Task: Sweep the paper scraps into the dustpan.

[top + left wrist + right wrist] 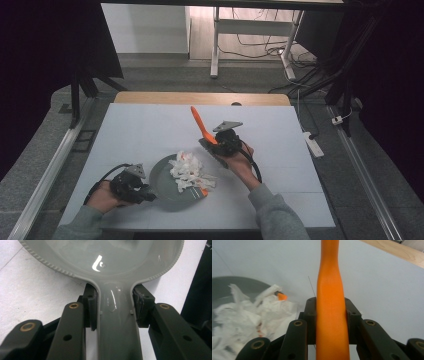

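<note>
Centrally on the white table (150, 125), left gripper (145, 194) pinches pan handle (116, 322), right gripper (216, 145) orange handle (330, 310).

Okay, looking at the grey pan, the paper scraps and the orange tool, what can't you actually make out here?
- Orange tool: its working end; high view, the right gripper covers it; right gripper view, the bottom edge cuts it off.
- Small orange pieces in the pan: what they are; the paper scraps partly cover them.
- Pan handle: its end; left gripper view, cut by the bottom edge.

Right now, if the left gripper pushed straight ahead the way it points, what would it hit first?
The left gripper is already clamped on the grey pan's handle, so it would shove the pan bowl; beyond that, probably the shredded paper.
</note>
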{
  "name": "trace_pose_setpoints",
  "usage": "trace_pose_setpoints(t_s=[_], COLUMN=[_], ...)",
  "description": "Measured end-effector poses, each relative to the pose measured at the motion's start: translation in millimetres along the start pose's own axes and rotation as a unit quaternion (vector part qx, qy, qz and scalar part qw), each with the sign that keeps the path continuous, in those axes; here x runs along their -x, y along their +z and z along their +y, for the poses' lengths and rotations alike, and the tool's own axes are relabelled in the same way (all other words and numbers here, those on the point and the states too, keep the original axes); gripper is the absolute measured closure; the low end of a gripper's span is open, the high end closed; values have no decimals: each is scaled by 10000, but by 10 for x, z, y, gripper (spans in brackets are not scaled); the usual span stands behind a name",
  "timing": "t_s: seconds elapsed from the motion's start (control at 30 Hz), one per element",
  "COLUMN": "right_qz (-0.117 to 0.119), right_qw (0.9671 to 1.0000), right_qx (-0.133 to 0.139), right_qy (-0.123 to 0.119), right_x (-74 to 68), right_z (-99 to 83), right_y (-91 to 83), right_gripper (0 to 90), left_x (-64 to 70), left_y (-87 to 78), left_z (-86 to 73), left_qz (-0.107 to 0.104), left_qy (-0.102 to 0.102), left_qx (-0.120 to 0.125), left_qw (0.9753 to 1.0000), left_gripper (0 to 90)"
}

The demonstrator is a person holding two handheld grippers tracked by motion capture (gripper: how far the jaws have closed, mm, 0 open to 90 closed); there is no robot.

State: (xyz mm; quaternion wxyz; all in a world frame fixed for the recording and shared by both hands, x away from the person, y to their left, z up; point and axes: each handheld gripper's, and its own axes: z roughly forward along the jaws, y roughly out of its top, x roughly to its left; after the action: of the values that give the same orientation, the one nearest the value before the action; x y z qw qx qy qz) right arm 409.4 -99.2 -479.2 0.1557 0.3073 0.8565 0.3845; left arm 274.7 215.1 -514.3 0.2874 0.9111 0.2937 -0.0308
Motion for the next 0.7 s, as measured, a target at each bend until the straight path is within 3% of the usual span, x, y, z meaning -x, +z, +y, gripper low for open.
trace_pose_setpoints(t_s=[0.2,0.27,0.43,0.57,0.67,0.7], right_qz=[52,121,198,543,640,896], right_qw=[9999,9995,9981,9965,9956,9943], right_qx=[-114,-247,-449,-420,-374,-293], right_qy=[50,-155,-373,-484,-568,-503], right_x=[-53,-177,-377,-585,-675,-744], right_z=[37,77,139,177,186,197], right_y=[177,250,346,376,354,310], right_gripper=[703,703,704,704,704,704], left_x=[-4,-4,1,0,-2,-2], left_y=[4,5,4,5,7,6], left_z=[-1,-1,-1,-2,-3,-3], left_qz=[-1,-1,2,0,0,1], left_qy=[-5,-5,-5,-7,-4,-1], left_qx=[0,-1,6,2,0,-2], left_qw=[10000,10000,10000,10000,10000,10000], left_gripper=[613,614,614,614,614,613])
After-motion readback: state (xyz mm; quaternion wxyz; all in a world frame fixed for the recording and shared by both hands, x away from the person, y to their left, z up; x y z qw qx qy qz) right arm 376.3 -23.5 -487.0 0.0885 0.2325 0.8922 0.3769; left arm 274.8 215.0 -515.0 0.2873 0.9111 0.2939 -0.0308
